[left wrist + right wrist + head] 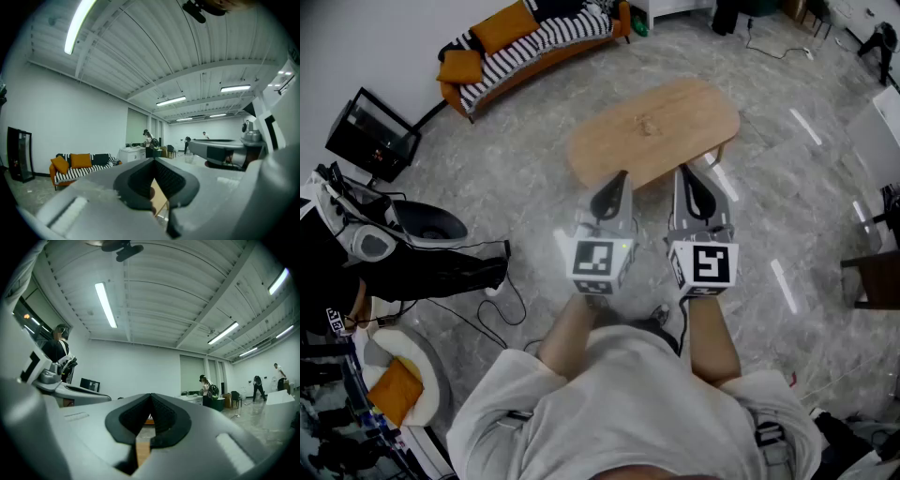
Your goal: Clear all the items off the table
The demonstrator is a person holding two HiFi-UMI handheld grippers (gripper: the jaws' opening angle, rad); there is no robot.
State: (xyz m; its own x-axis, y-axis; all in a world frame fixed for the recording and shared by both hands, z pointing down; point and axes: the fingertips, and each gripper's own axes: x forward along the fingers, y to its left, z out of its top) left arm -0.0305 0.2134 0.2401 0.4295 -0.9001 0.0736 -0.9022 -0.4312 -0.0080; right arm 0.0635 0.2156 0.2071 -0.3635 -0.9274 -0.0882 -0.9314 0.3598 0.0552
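Pale wood, smooth and faintly grained, makes up the table [652,127], a long top with rounded ends that lies just ahead of and below both claw tips. Nothing stands on the part of it that shows. Only the near edge, hidden behind the two claws, cannot be checked. Judged from that, the clearing looks finished, with no item left to lift unless something small sits behind the tips.

The left claw [622,176] is clenched on nothing: its dark ribbed pads meet at the tip, and the hollow behind them shows only a sliver of the wooden top. The right claw [684,172], just beside it, is clenched the same way, pads together and empty, with wood showing below them. Each carries a white cube with black square markers at its rear.

Under and around the table spreads a glossy, grey marbled floor [487,178]. Well beyond the claws, past the table's far side, an orange sofa [534,42] bears a black-and-white striped cover and soft orange cushions.
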